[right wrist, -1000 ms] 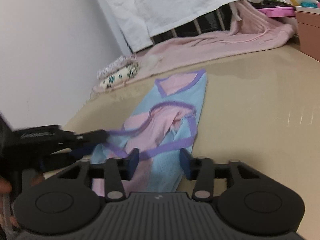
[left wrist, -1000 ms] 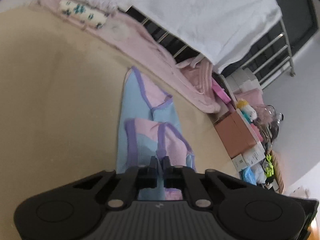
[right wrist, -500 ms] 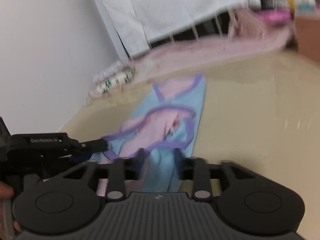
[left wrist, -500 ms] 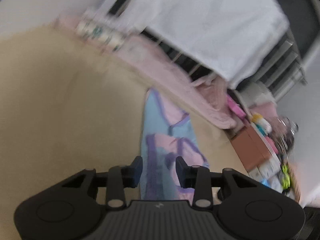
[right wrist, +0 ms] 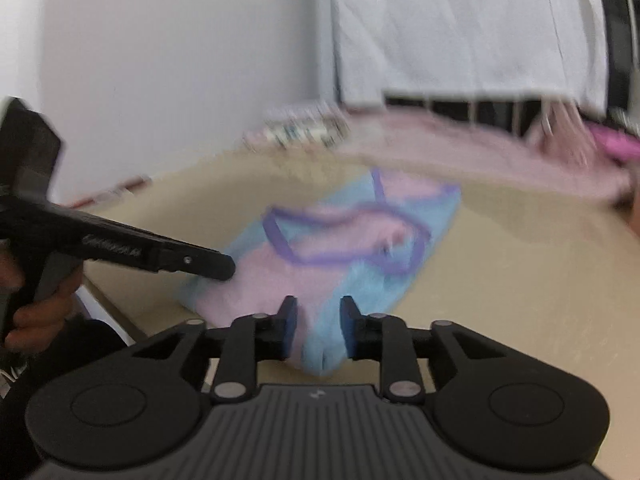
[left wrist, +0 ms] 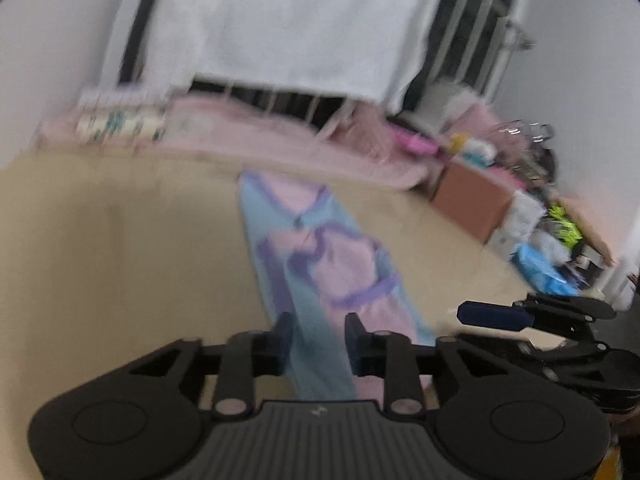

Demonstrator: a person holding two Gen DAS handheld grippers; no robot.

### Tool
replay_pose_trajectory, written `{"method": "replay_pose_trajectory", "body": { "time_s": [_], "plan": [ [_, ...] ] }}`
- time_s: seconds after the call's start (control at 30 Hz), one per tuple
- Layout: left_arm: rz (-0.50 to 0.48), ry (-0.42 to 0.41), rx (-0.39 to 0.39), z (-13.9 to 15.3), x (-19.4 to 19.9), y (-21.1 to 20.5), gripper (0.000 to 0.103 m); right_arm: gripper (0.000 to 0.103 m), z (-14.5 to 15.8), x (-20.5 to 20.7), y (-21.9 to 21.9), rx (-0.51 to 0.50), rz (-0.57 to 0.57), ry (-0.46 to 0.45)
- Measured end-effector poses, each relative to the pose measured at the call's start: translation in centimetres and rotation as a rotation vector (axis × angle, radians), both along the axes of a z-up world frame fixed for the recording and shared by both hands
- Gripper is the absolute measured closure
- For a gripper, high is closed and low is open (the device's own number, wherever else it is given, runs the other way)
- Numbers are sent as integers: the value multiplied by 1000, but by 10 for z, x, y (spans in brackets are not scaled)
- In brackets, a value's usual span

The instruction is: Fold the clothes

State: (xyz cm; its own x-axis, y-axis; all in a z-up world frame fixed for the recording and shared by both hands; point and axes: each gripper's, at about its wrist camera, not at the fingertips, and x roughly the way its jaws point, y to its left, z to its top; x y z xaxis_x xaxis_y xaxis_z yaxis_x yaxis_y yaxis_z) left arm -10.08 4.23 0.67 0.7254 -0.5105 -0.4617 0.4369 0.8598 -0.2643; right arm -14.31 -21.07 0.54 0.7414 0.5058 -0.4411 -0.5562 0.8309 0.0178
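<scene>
A light blue and pink garment with purple trim (left wrist: 316,268) lies folded lengthwise on the tan table (left wrist: 120,248). My left gripper (left wrist: 318,344) is open over the garment's near end, nothing held. My right gripper (right wrist: 319,330) is open above the garment's (right wrist: 344,248) near edge, with cloth showing between its jaws but not pinched. The right gripper also shows in the left wrist view (left wrist: 496,316) at the right. The left gripper shows in the right wrist view (right wrist: 216,266) at the left. Both views are blurred.
A pink blanket (left wrist: 280,140) and a patterned folded cloth (left wrist: 120,124) lie along the table's far edge. A white sheet (left wrist: 300,20) hangs on a metal rack behind. A brown box (left wrist: 472,204) and clutter stand at the right. A white wall (right wrist: 160,60) is at the left.
My left gripper has let go of the purple strap and opened, then drawn back toward the near end. My right gripper has shifted left over the garment's near edge.
</scene>
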Motion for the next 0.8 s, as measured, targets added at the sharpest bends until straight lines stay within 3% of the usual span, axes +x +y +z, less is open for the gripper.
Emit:
{"method": "replay_pose_trajectory", "body": {
  "time_s": [0.07,0.17,0.3,0.53,0.57,0.67,0.7,0.73,0.8],
  "plan": [
    [-64,-35,38,3,4,-6,75,58,3,-3,-1,-17,104,-50],
    [-129,-32,83,-3,17,-14,75,59,-5,5,7,-90,245,-37],
    [-136,62,70,-15,37,-12,79,65,-17,27,10,-124,320,-4],
    [-146,78,96,-13,39,-16,80,65,-23,35,12,-137,403,1],
    [-145,75,103,-12,38,-18,80,75,-23,36,12,-130,402,8],
    [-148,9,80,2,26,-7,79,90,-20,40,5,-87,395,45],
    [-172,-44,59,9,16,-3,70,91,-19,41,2,-67,394,59],
    [-203,-101,42,15,4,2,46,91,-18,42,-2,-45,393,76],
    [-297,-234,69,22,-24,3,20,91,-16,44,-11,13,398,117]
  ]
}}
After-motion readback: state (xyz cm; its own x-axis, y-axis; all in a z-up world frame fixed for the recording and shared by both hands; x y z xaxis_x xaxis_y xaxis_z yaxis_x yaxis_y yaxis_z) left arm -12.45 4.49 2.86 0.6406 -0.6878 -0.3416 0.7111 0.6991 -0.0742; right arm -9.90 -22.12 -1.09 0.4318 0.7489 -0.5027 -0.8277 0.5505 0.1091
